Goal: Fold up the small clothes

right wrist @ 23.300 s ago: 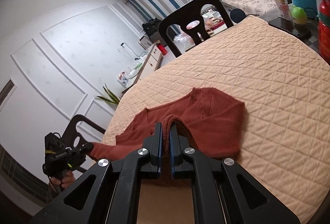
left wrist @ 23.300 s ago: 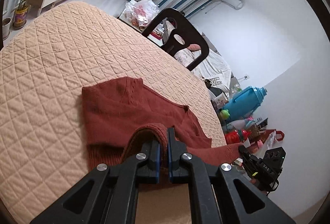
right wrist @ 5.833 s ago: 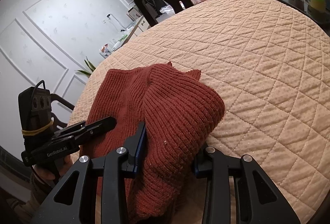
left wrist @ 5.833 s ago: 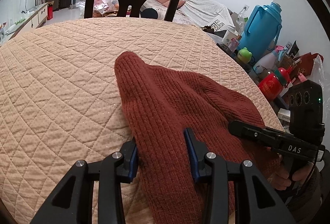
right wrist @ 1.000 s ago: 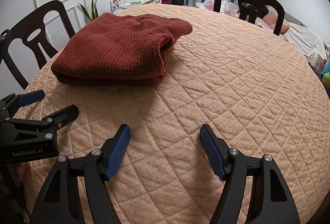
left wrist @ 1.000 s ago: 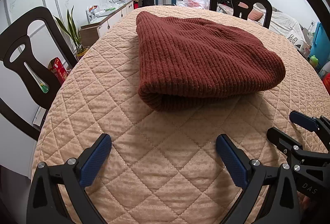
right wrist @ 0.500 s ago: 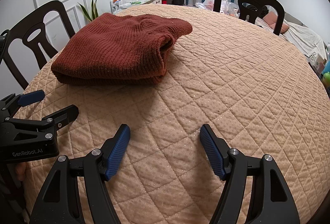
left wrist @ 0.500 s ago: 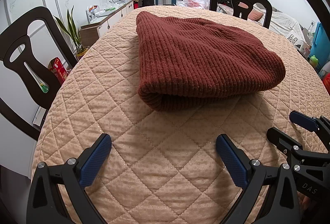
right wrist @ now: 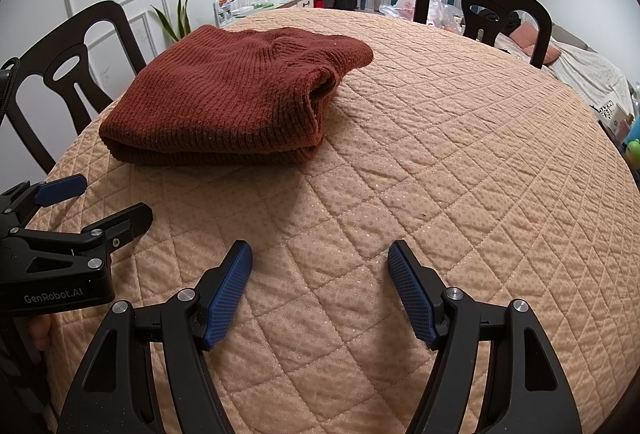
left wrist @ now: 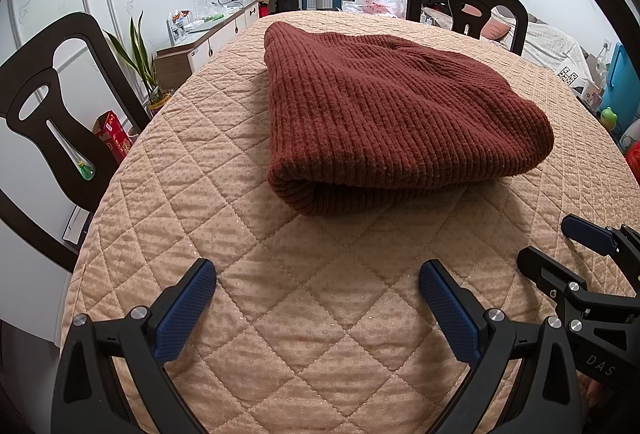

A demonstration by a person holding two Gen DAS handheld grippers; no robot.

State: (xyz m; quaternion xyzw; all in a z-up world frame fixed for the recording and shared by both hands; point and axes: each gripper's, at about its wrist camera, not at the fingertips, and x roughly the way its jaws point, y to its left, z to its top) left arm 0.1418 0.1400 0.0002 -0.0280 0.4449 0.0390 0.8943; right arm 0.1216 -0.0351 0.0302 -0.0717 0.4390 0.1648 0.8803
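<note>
Quilted peach tablecloth (right wrist: 460,162) fills both views. Rust knit sweater (right wrist: 236,102), now released, lies folded at centre-left. Left gripper (left wrist: 316,298) and right gripper (right wrist: 320,286), withdrawn with jaws apart, hold nothing; folding appears complete.

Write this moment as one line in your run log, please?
sweater: folded, on quilted table cover | left gripper: open, empty | right gripper: open, empty | both short of sweater
</note>
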